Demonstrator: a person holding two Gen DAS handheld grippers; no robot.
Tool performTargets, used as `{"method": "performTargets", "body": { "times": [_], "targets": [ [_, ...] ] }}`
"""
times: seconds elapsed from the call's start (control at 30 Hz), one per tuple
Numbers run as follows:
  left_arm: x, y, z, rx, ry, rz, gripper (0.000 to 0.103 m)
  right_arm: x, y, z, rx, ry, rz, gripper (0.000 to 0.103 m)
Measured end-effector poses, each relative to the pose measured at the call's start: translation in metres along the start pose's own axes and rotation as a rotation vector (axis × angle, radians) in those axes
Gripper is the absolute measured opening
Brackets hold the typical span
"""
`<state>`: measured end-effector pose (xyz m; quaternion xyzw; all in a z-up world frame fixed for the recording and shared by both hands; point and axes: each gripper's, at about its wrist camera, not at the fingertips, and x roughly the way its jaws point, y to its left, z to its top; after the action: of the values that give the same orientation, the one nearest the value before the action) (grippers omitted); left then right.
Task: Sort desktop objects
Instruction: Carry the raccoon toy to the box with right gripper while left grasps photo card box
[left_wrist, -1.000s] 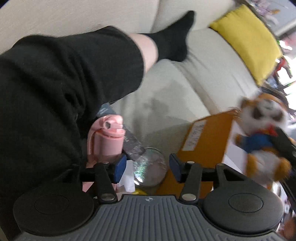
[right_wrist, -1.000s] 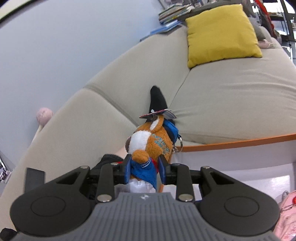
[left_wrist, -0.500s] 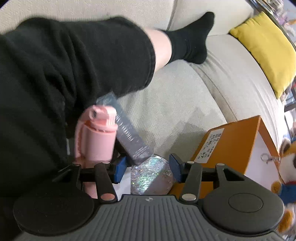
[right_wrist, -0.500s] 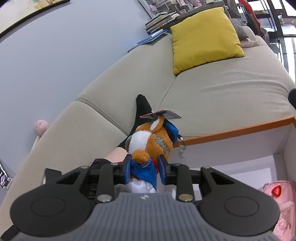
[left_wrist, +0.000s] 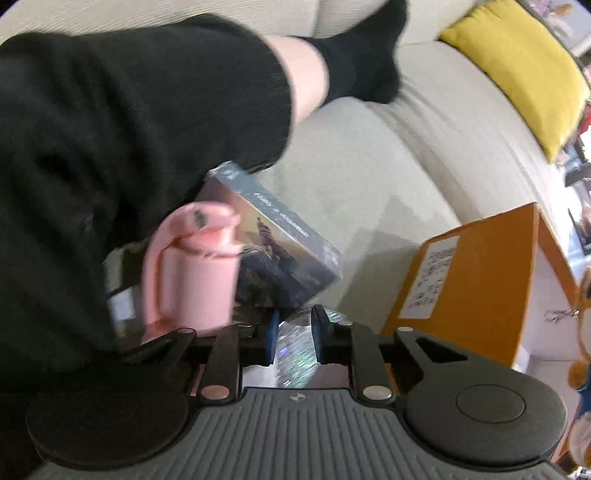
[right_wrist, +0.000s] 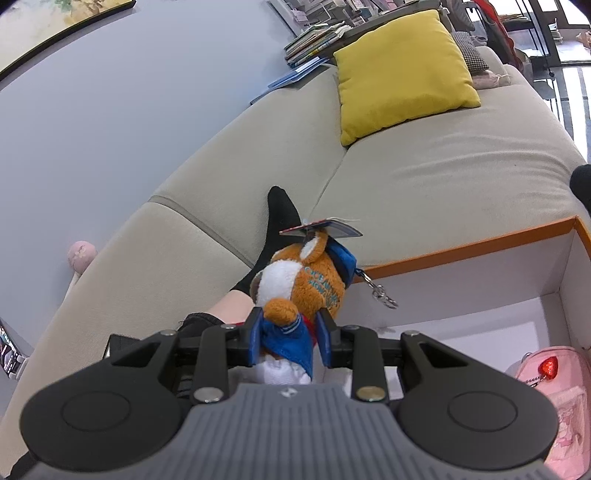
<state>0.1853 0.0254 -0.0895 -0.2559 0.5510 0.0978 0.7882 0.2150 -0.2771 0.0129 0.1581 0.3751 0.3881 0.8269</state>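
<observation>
The plush toy (right_wrist: 301, 284) — teal lettering starting "OCEAN" — sits clamped in the right gripper (right_wrist: 288, 334) beside the orange box (right_wrist: 480, 240). The left gripper (left_wrist: 293, 341) has narrowed since earlier around a glittery disc (left_wrist: 295, 354); actual contact is unclear.

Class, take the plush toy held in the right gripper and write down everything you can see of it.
The plush toy is a small, soft animal with orange-brown fur and a white face patch, wearing blue cloth with a red trim. Teal lettering is stitched on its body. A card tag sits at its top and a metal key clip hangs beside it. The right gripper is shut on its lower part, holding it above the orange-rimmed box.
</observation>
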Motion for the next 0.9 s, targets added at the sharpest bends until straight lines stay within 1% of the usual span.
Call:
{"method": "performTargets", "body": {
  "times": [0.07,0.13,0.2,0.23,0.27,0.37,0.43,0.5,0.53,0.57,0.6,0.63,0.73,0.77,0.83,0.9],
  "targets": [
    [0.0,-0.005,0.005,0.029,0.001,-0.058,0.014,0.001,0.0,0.0,-0.001,0.009,-0.016,0.032],
    [-0.004,-0.013,0.009,0.083,-0.026,-0.047,0.014,0.002,-0.002,-0.001,0.003,0.022,-0.039,0.032],
    [-0.011,-0.02,0.015,0.147,-0.036,-0.049,0.014,0.001,-0.005,-0.002,0.004,0.03,-0.065,0.032],
    [-0.016,-0.024,0.017,0.196,-0.041,-0.051,0.014,0.001,-0.007,-0.003,0.004,0.032,-0.077,0.032],
    [-0.02,-0.029,0.019,0.266,-0.044,-0.04,0.014,0.001,-0.008,-0.004,0.006,0.035,-0.087,0.032],
    [-0.028,-0.039,0.022,0.479,-0.046,0.019,0.015,0.004,-0.016,-0.006,0.023,0.052,-0.121,0.032],
    [-0.03,-0.044,0.022,0.627,-0.051,0.062,0.019,0.006,-0.018,-0.01,0.027,0.063,-0.135,0.032],
    [-0.033,-0.046,0.021,0.781,-0.049,0.092,0.031,0.006,-0.019,-0.013,0.025,0.072,-0.142,0.032],
    [-0.032,-0.049,0.021,0.86,-0.038,0.102,0.035,0.007,-0.019,-0.013,0.024,0.077,-0.144,0.032],
    [-0.031,-0.052,0.021,0.932,-0.02,0.108,0.042,0.007,-0.019,-0.014,0.021,0.081,-0.146,0.032],
    [-0.03,-0.055,0.022,0.995,-0.014,0.116,0.054,0.008,-0.018,-0.015,0.015,0.087,-0.148,0.032],
    [-0.03,-0.056,0.021,1.069,-0.005,0.121,0.058,0.009,-0.018,-0.015,0.01,0.091,-0.149,0.032],
    [-0.024,-0.064,0.016,1.237,0.011,0.152,0.061,0.011,-0.016,-0.015,-0.017,0.105,-0.159,0.032],
    [-0.023,-0.065,0.013,1.279,0.025,0.151,0.062,0.012,-0.015,-0.015,-0.027,0.112,-0.163,0.032],
    [-0.016,-0.068,0.015,1.348,0.074,0.134,0.065,0.013,-0.014,-0.015,-0.052,0.128,-0.169,0.032],
    [-0.006,-0.07,0.016,1.396,0.121,0.138,0.066,0.015,-0.015,-0.015,-0.069,0.155,-0.178,0.032]
  ]
}}
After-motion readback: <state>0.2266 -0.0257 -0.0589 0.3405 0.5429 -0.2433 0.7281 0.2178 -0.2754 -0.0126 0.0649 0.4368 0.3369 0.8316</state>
